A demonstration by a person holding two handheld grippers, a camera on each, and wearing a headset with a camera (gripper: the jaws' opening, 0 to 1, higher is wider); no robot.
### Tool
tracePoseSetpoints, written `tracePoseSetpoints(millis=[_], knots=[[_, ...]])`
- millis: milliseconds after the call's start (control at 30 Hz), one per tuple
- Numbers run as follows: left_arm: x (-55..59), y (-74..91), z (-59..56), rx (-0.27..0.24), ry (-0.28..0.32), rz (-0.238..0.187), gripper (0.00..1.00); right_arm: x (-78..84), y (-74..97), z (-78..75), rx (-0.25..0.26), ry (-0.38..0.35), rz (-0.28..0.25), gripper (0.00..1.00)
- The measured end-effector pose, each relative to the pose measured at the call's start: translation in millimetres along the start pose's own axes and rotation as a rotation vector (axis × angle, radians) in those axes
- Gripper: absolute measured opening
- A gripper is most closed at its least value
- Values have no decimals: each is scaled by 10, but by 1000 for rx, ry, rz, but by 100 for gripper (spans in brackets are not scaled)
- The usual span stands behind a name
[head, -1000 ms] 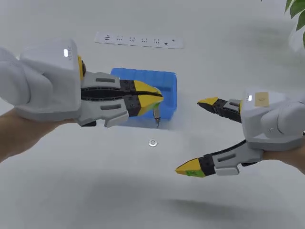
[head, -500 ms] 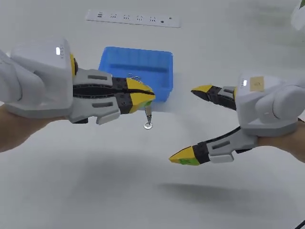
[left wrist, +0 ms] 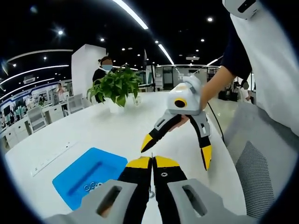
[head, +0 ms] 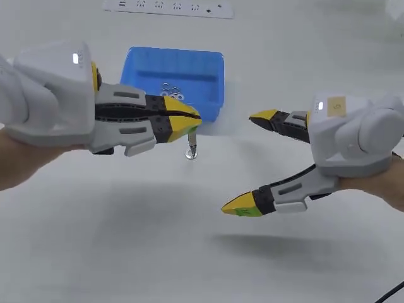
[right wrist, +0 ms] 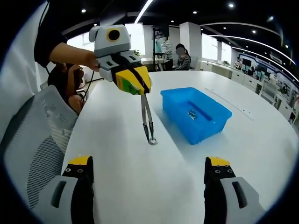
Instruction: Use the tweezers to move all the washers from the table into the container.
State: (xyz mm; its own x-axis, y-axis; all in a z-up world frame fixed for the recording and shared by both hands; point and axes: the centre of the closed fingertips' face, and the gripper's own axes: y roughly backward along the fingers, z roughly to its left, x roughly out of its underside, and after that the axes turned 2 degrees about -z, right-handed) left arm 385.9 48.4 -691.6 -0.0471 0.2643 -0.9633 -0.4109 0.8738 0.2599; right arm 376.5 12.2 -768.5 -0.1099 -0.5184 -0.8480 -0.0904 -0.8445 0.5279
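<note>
1. Washer (right wrist: pixel 152 141), a small silver metal ring, lies flat on the white surface (head: pixel 126 240). The tips of the slim steel tweezers (right wrist: pixel 146 114) are right down on it, though whether they have it pinched I cannot tell.
2. Left gripper (head: pixel 192 120): yellow-tipped fingers clenched on the tweezers' top end. The tool hangs close to upright, long axis pointing down at the surface.
3. So the washer sits straight below the left fingers, at the far end of the tool. Left is much the nearer side.
4. Right gripper (head: pixel 251 161) hovers off to the side, well apart from the washer, fingers spread wide and holding nothing.
5. Just beyond the washer, away from the person, stands the blue plastic rectangular container (head: pixel 173 52), with a cluster of washers (head: pixel 170 91) on its floor. The carry looks short: up and over the near wall.
6. Any writing? There is a tan sticker (head: pixel 336 106) on the right gripper's housing and a white power strip (head: pixel 167 7) at the far edge, but the markings are too small to read.
</note>
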Motion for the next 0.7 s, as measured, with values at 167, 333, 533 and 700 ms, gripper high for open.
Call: tracePoseSetpoints(millis=[167,333,533,700], knots=[[30,-16,-30,8,5,6,4,-26,7,-45,13,-12,-15,99],[42,-17,-22,2,-6,11,4,-49,4,-58,24,-14,-23,99],[40,1,-40,8,-14,19,4,-45,-21,-19,15,-21,-25,98],[44,16,-41,7,-1,19,4,-36,-42,14,8,-29,-24,98]])
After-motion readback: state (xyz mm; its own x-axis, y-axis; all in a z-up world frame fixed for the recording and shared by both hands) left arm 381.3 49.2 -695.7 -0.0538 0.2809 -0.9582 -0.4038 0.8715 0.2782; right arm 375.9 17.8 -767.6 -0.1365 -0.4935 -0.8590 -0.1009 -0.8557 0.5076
